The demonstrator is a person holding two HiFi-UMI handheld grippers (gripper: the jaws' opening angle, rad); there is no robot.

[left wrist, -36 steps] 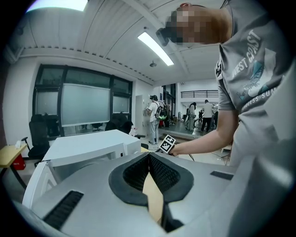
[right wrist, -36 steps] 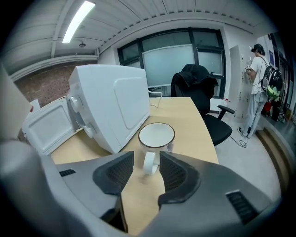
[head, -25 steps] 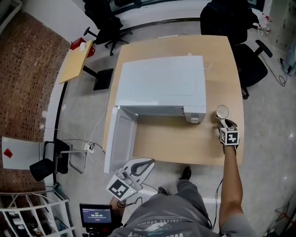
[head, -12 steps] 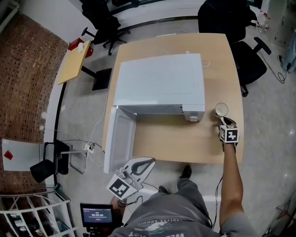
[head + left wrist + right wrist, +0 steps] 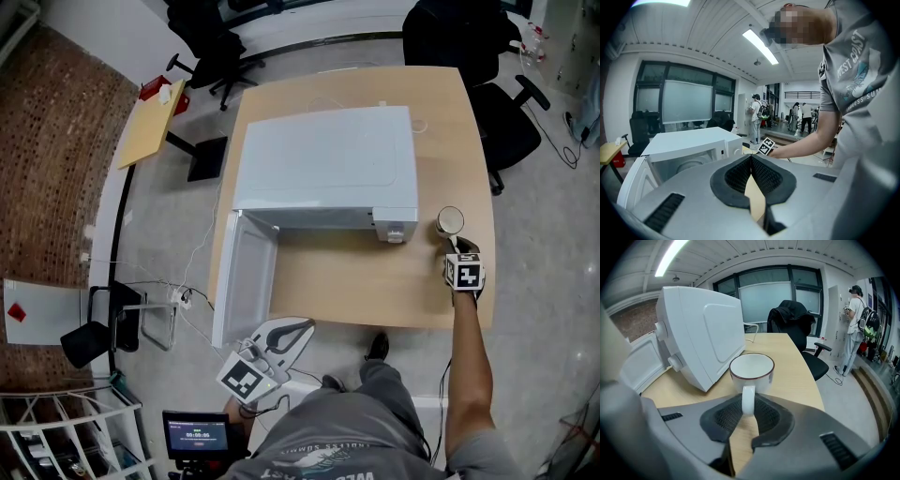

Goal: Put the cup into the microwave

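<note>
Right gripper, at the near right of the table: its jaws have just been closing and now pinch the handle of the cup. The cup stands upright on the table just right of the microwave and is not yet lifted. By this reading the grasp is made, and lifting and carrying the cup round to the oven's front comes next. The door stands swung open at the near left. Left gripper, jaws together on nothing, hangs off the table's near edge. Count: one cup, one microwave, one table, two grippers.
</note>
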